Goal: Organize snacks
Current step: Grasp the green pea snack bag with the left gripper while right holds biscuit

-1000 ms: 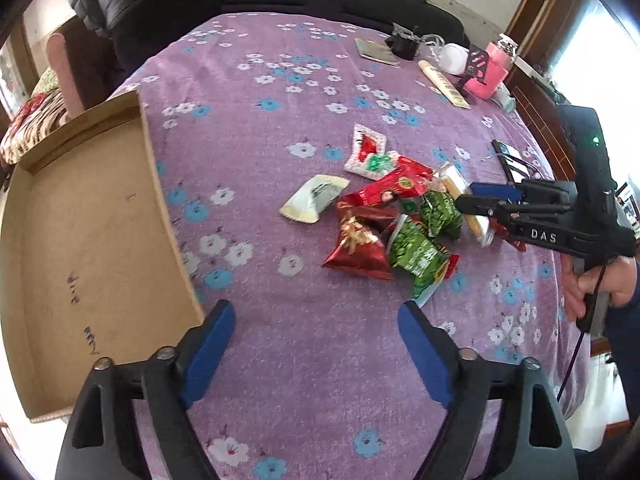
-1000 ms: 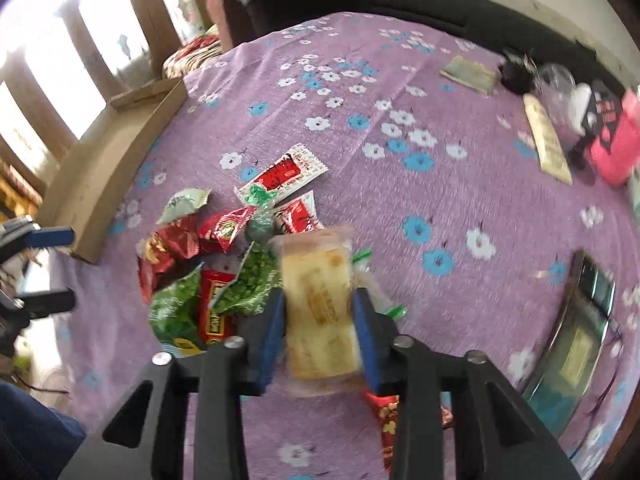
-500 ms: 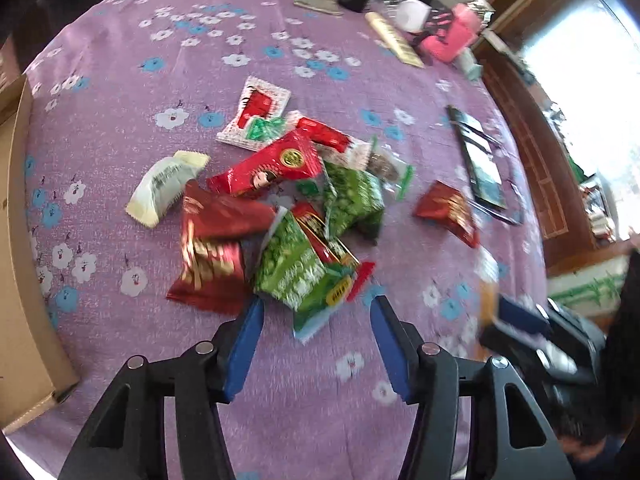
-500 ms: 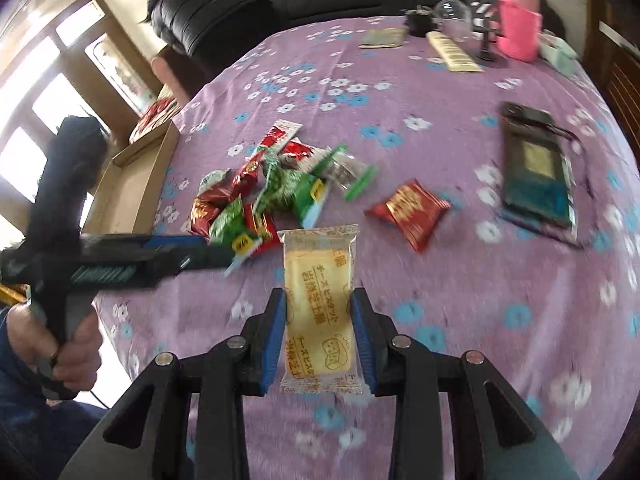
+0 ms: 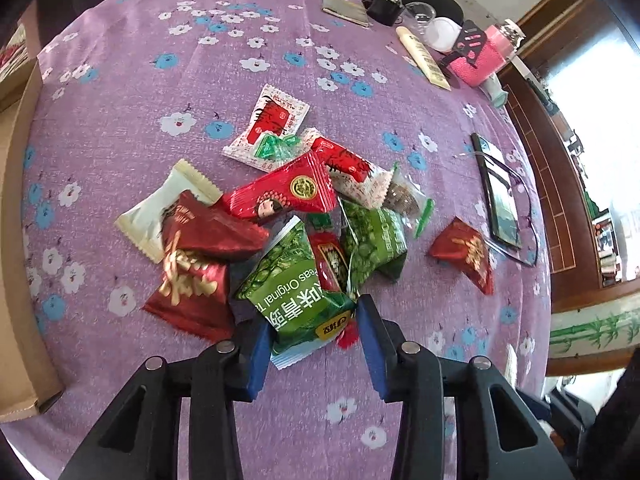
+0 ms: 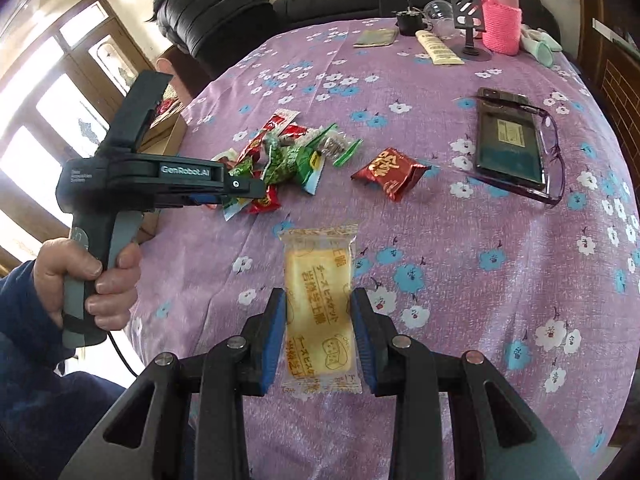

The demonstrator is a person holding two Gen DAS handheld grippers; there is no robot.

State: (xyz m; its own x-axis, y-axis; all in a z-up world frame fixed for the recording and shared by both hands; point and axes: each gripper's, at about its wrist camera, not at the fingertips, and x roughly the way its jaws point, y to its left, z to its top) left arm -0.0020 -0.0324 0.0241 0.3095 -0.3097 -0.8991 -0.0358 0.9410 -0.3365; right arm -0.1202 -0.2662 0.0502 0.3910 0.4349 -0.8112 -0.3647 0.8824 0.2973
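Right gripper (image 6: 319, 334): you have its blue-padded fingers clamped on a flat, rectangular cheese cracker packet (image 6: 319, 300), clear crinkled film over a pale yellow biscuit, held lengthwise above the near part of the tablecloth (image 6: 500, 220).

Left gripper (image 5: 316, 338): you have its blue pads set either side of the near end of a glossy green pea packet (image 5: 294, 292); the jaws are partly closed, and you cannot tell whether they pinch it yet. In the right wrist view your left hand (image 6: 90, 280) wraps the dark plastic handle.

Snack pile, centre of the table, overlapping:
- second green pea packet (image 5: 374, 240), puffy foil, just right of the first;
- small red sachet (image 5: 332, 262) wedged between the two;
- dark red foil pouch with gold characters (image 5: 192, 284), left of the pile;
- cream pillow packet (image 5: 160, 208) with serrated ends, partly under a dark red one;
- bright red packet with gold seal (image 5: 284, 196);
- white-and-red sachet (image 5: 270, 128), far edge;
- clear bag with green strip (image 5: 408, 204).

Apart, to the right: one more dark red foil pouch (image 5: 466, 252).

Surroundings: purple floral cloth, woven texture; cardboard tray (image 5: 16, 240) at the left edge; phone (image 6: 510, 140) with purple glasses (image 6: 554, 160) on the right; pink knitted bottle sleeve (image 6: 502, 26) at the far side.
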